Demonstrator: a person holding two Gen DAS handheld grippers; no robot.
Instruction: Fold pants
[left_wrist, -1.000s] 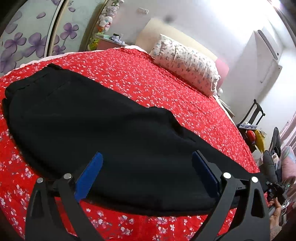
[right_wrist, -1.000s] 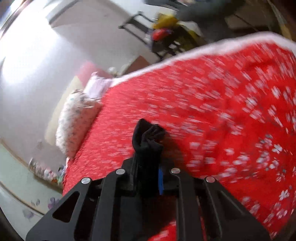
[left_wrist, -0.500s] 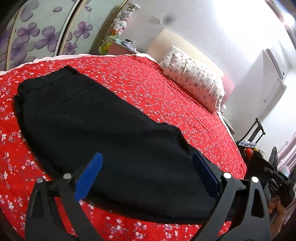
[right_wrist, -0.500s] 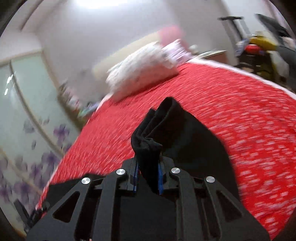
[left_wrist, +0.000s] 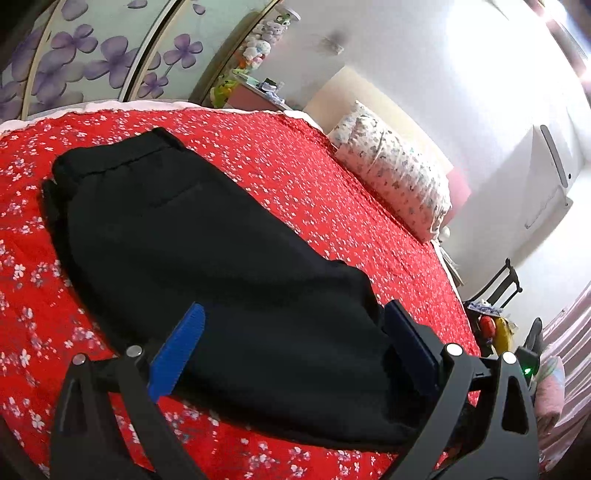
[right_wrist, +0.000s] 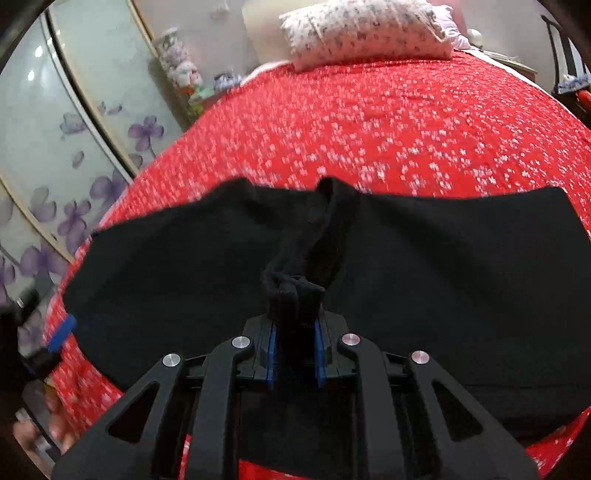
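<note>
Pants: the black pants (left_wrist: 207, 258) lie along the red flowered bedspread (left_wrist: 332, 192), waistband at the far left end, legs stacked one on the other, hem end lifted off the bed.
Right claw: the right claw (right_wrist: 295, 354) is clamped tight on a bunched wad of black cloth, apparently the hem end of the legs; its blue pads barely show on either side of the wad.
Left claw: the left claw (left_wrist: 291, 347) is spread wide, holding nothing, and hovers over the lower half of the pants; whether it touches the cloth I cannot tell.
Surroundings: a flowered pillow (left_wrist: 391, 184) sits at the head of the bed, well apart from the pants; wardrobe doors (left_wrist: 92, 55) with purple flowers stand beyond the waistband.
Step in hand: by my judgement, carrying the hem end over toward the waistband for a lengthwise fold.
Doing it well: carry the hem low and straight along the pants' long axis, so the legs stay stacked; aim to lay it flush with the waistband edge.
Left claw's part: best used pressing the cloth at the intended crease line.
Risk: the grip gathers the cloth into a wad, so the hem may land wrinkled and need smoothing.
</note>
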